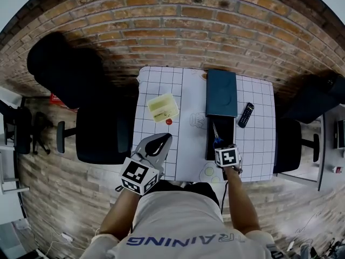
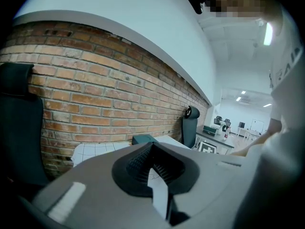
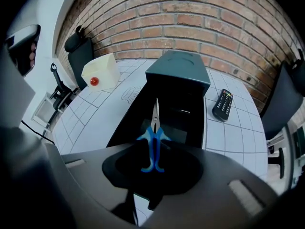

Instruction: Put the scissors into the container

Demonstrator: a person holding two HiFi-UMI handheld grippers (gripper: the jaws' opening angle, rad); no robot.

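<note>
Blue-handled scissors (image 3: pixel 153 144) hang by their handles in my right gripper (image 3: pixel 153 151), which is shut on them. The blades point forward over the open black container (image 3: pixel 183 120). In the head view the scissors (image 1: pixel 216 136) lie over the near half of the container (image 1: pixel 226 127), just ahead of the right gripper (image 1: pixel 221 146). My left gripper (image 1: pixel 161 140) is off to the left, at the table's front edge. It is raised and aimed at the brick wall. Its fingertips (image 2: pixel 153 149) meet and hold nothing.
A dark teal lid (image 1: pixel 221 93) lies beyond the container. A pale bin (image 1: pixel 163 108) with a red ball (image 1: pixel 168 121) beside it sits mid-left on the gridded table (image 1: pixel 186 99). A remote (image 1: pixel 246 114) lies right of the container. Black chairs (image 1: pixel 99 134) flank the table.
</note>
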